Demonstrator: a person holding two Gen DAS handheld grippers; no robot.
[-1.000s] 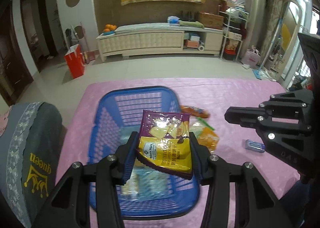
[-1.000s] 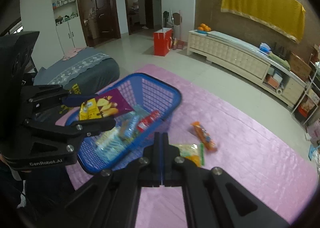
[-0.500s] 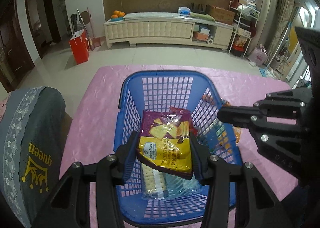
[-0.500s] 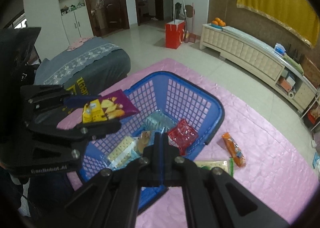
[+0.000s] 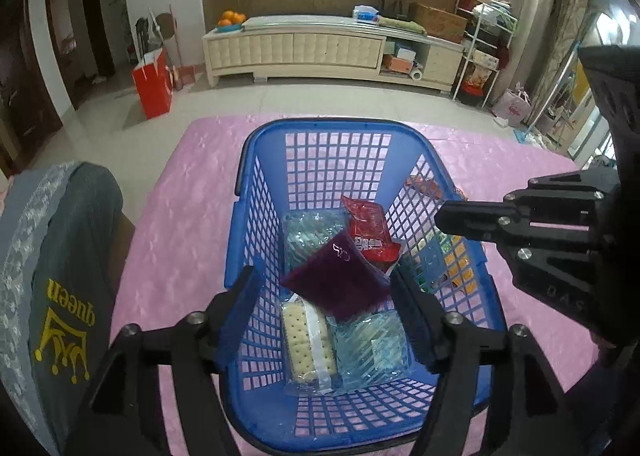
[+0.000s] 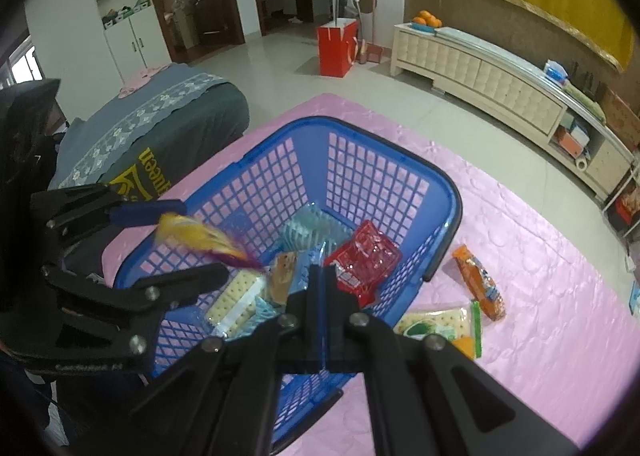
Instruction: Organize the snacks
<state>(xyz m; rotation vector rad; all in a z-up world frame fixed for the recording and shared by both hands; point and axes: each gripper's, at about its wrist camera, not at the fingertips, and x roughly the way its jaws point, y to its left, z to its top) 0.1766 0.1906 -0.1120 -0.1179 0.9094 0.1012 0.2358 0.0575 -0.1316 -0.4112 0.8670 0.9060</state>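
Overhead, left gripper [image 5: 326, 296] pointed steeply down, jaws opening; purple snack packet [image 5: 340, 280] loose between them above blue basket [image 5: 256, 192]. Right gripper [image 6: 325, 288] clenched, empty, near orange packet [image 6: 478, 282].

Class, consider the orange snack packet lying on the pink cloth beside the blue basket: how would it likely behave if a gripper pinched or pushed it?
The orange packet looks like thin glossy film, so probably light and slippery. It lies flat, so it should slide, not roll. Its contents may crush.

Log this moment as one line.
left gripper: opening, purple bag dropping free | right gripper: shut, empty | basket: several snacks | mat: two packs left
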